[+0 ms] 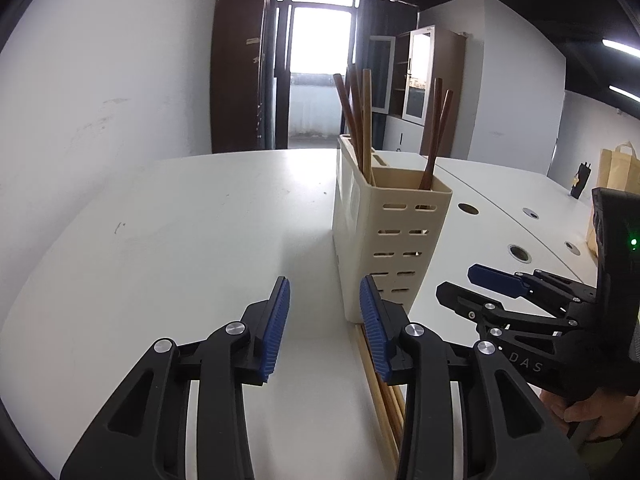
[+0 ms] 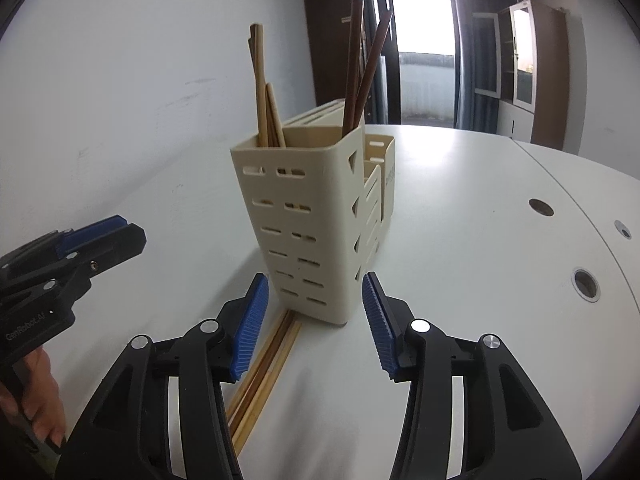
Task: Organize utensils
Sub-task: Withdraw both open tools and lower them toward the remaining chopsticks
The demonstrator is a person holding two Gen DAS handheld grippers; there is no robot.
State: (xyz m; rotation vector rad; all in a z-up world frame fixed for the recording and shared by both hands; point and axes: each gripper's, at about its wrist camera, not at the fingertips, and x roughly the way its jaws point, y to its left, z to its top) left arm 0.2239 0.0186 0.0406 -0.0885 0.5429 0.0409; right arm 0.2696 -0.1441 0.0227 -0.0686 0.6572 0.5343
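A cream slotted utensil holder [image 1: 390,236] [image 2: 308,220] stands upright on the white table [image 1: 180,248]. Dark brown chopsticks [image 1: 434,136] [image 2: 362,68] and lighter wooden chopsticks [image 1: 360,116] [image 2: 264,92] stand in it. Several light wooden chopsticks [image 1: 384,396] [image 2: 268,364] lie flat on the table just in front of the holder. My left gripper [image 1: 324,328] is open and empty, just left of the holder's base. My right gripper [image 2: 316,320] is open and empty, straddling the holder's near corner. Each gripper shows in the other's view, the left gripper [image 2: 92,236] and the right gripper [image 1: 472,284].
The table [image 2: 460,240] has round cable holes [image 2: 586,284] [image 1: 520,254] on its right side. A brown paper bag [image 1: 618,172] and a dark object stand at the far right. A white wall runs along the left.
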